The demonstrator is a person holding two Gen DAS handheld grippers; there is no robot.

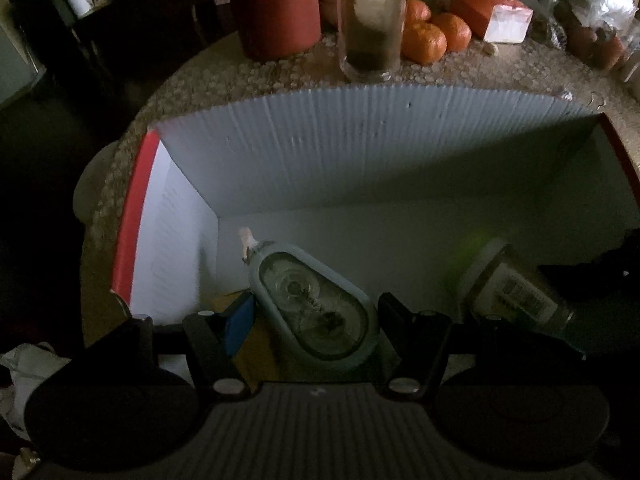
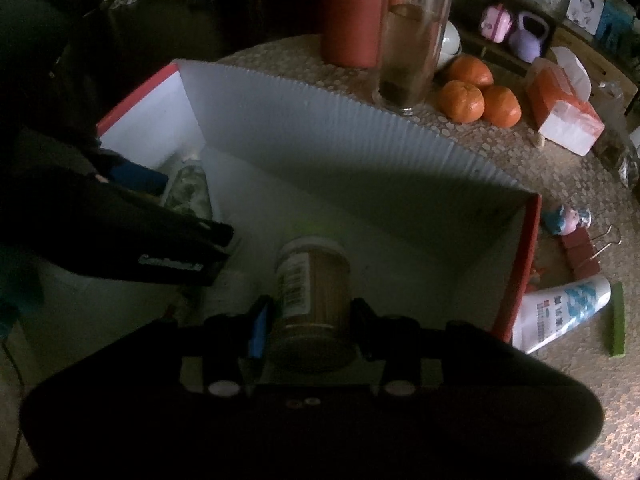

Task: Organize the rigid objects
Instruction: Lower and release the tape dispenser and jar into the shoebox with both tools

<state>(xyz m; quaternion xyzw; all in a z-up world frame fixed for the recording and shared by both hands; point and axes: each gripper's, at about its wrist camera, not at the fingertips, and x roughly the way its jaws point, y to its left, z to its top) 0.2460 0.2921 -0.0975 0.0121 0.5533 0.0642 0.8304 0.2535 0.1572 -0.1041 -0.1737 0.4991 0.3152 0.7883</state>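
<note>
Both grippers lowering items into white box (image 1: 360,152): left gripper (image 1: 316,320) clamping tape dispenser (image 1: 316,304), right gripper (image 2: 310,320) clamping jar (image 2: 312,284), lower centre. Next: releasing onto box floor.

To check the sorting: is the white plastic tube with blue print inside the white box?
No, the white plastic tube lies on the table outside the red-edged box wall.
</note>
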